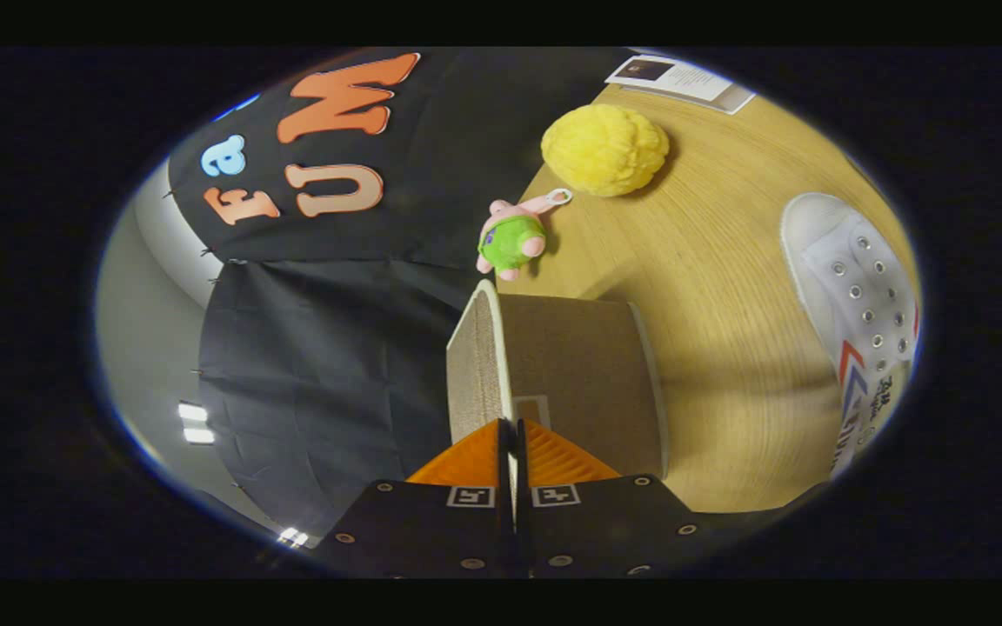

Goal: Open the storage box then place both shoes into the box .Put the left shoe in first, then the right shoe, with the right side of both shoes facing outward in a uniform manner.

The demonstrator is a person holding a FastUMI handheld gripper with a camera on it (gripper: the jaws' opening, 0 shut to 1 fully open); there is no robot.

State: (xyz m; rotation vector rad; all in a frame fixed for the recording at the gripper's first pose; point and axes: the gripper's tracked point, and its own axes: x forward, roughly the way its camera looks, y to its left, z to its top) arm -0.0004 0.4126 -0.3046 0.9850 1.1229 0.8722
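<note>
The gripper point(511, 448) has its fingers pressed nearly together, pinching the pale edge of the box lid point(484, 348) at lower centre. The brown box point(579, 374) rests on the wooden table point(727, 287); its inside is hidden. A white lace-up shoe point(858, 296) lies at right. Beyond, a green-and-pink toy point(511, 239), then a yellow fuzzy ball point(605, 149) and a leaflet point(684, 80).
</note>
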